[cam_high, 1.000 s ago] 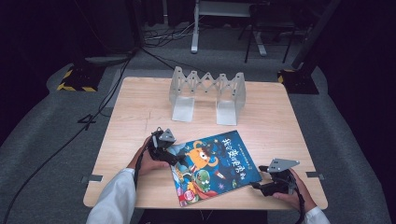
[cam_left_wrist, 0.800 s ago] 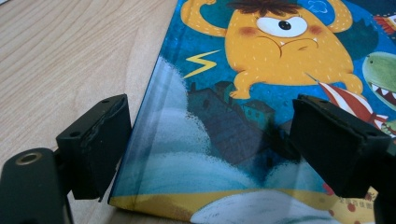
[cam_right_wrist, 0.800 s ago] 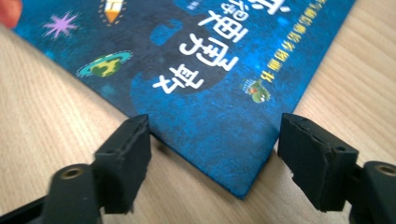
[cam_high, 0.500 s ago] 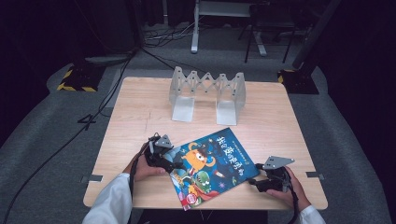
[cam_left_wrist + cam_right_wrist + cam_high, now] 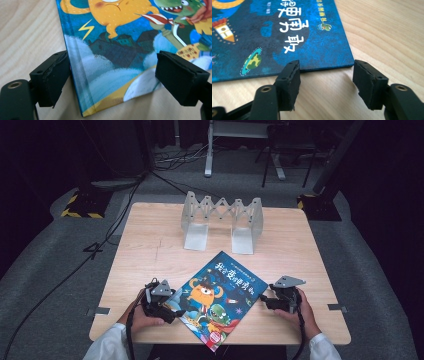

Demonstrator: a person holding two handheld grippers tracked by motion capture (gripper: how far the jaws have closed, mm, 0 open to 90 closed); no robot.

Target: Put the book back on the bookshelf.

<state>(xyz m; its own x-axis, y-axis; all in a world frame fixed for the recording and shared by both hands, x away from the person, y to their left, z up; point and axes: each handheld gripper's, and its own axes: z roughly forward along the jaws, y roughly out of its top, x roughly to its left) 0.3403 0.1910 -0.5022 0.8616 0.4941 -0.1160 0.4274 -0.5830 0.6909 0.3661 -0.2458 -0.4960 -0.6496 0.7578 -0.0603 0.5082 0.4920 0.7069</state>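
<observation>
Wood-grain table point(image 5: 150, 245) is seen from above, with a book point(image 5: 220, 295) laid flat and askew near its front edge, one corner hanging slightly past that edge. A grey folding rack point(image 5: 222, 220) stands farther back, well apart from the book. The left gripper point(image 5: 172, 307) is held at the book's left edge, and the right gripper point(image 5: 264, 301) is placed just beside the book's right corner.

From the left gripper view, the book point(image 5: 120, 45) is shown between the spread jaws: the spine edge is touched by, or lies just beside, the left jaw, while the right jaw stands over the cover's lower edge. The jaws are wide apart and nothing is clamped.

From the right gripper view, the book point(image 5: 274, 37) lies just ahead of the jaws, its corner falling between them. The left jaw is close to the cover's edge; the right jaw is clear of it, over bare wood. These jaws have just been closing, yet a gap remains and nothing is pinched.
</observation>
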